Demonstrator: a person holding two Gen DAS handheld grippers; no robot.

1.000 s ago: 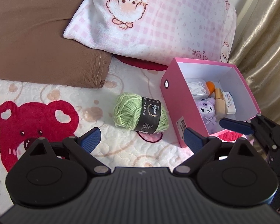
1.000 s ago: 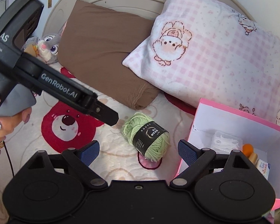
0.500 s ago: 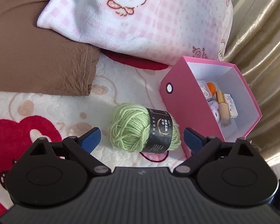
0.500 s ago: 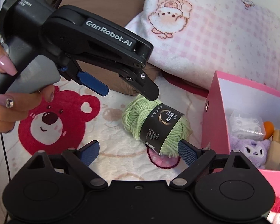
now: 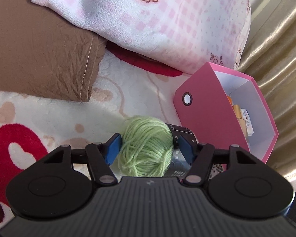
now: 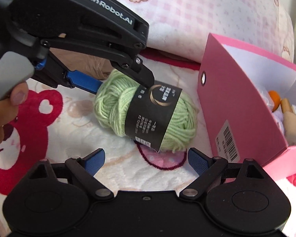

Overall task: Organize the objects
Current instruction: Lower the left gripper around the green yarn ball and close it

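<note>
Yarn ball (image 5: 146, 148) of pale green wool, wrapped in a black paper band, lies on the plush bear-print blanket (image 6: 116, 169) directly between the fingers of the left gripper (image 5: 150, 148). Its long axis runs roughly across from one finger to the other, the bare green end toward the left finger and the banded end toward the right one. Both blue pads (image 5: 113, 148) look pressed against the wool, one on each flank, so the left fingers appear to be pinching the yarn ball, though it seems not yet lifted off the blanket.

From the right wrist view the same yarn ball (image 6: 146, 114) sits just ahead of the right gripper (image 6: 146, 158), whose fingers are spread wide and touch nothing. The left gripper (image 6: 124, 79) reaches in from the upper left and is clearly the nearer of the two.

Just beside the banded end, off the left gripper's right finger, stands the open pink box (image 5: 213, 118) holding small items. Judging from this, the coming move is a lift and a short carry rightward over the pink wall, with the soft wool likely to compress under the grip
</note>
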